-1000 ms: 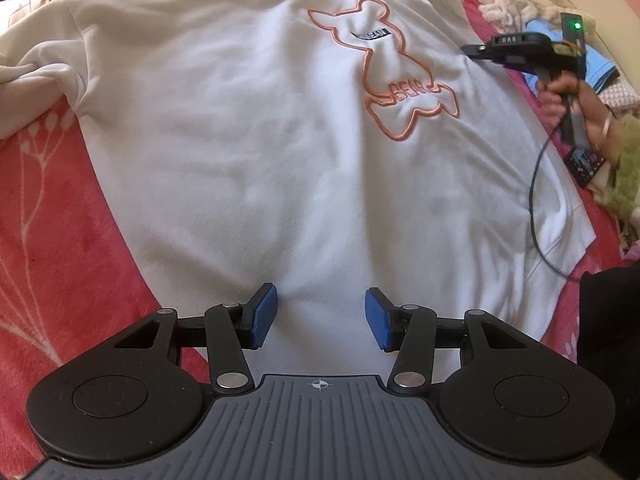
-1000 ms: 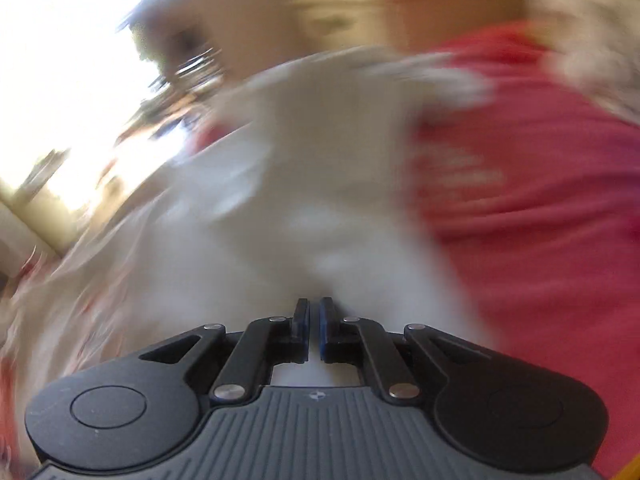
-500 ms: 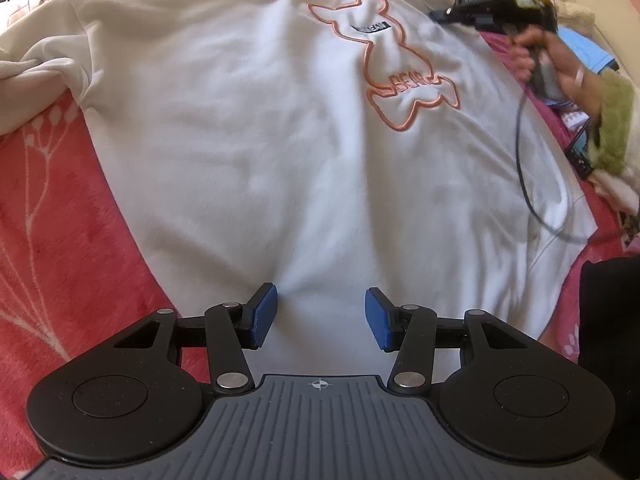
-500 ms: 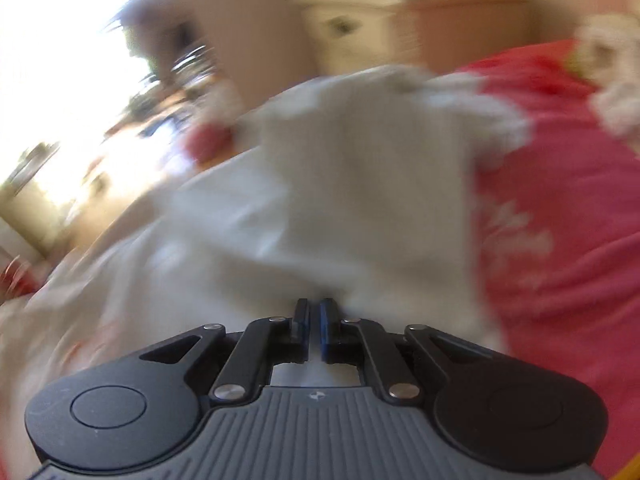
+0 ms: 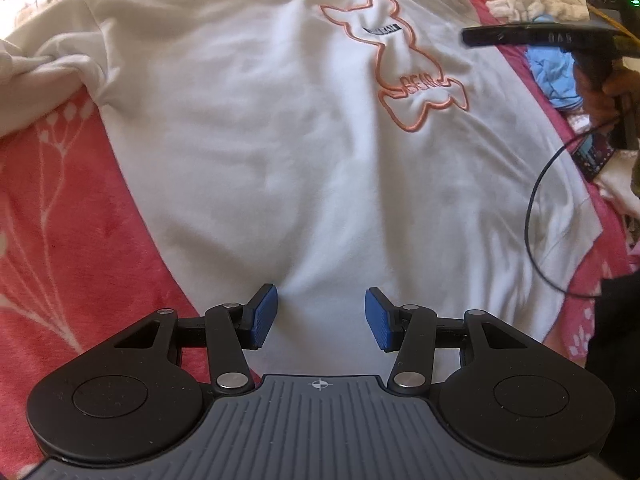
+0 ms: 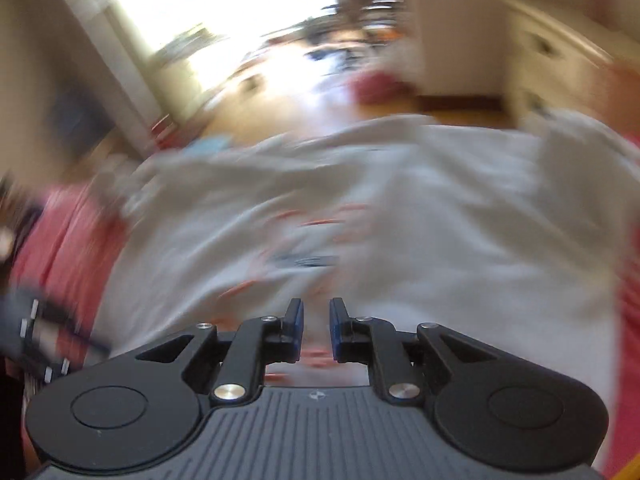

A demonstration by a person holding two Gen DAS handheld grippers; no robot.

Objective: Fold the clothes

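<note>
A white T-shirt (image 5: 280, 140) with an orange bear outline (image 5: 404, 60) lies spread flat on a pink-red bedspread (image 5: 60, 240). My left gripper (image 5: 320, 316) hangs over the shirt's near hem, open, with nothing between its blue pads. The right gripper shows in the left wrist view as a black tool (image 5: 540, 36) held by a hand (image 5: 600, 92) over the shirt's right edge. In the blurred right wrist view the right gripper (image 6: 316, 328) is above the shirt (image 6: 440, 220); its jaws are opening a little and hold nothing.
A pile of white and blue clothes (image 5: 548, 68) lies at the right of the bed. A black cable (image 5: 532, 208) loops over the shirt's right side. A phone (image 5: 592, 156) rests near the hand. A pale dresser (image 6: 560, 56) stands beyond the bed.
The right gripper swung back toward the near right and rolled, so its view now crosses the shirt's print. Its jaws went from shut to slightly apart. The left gripper kept still.
</note>
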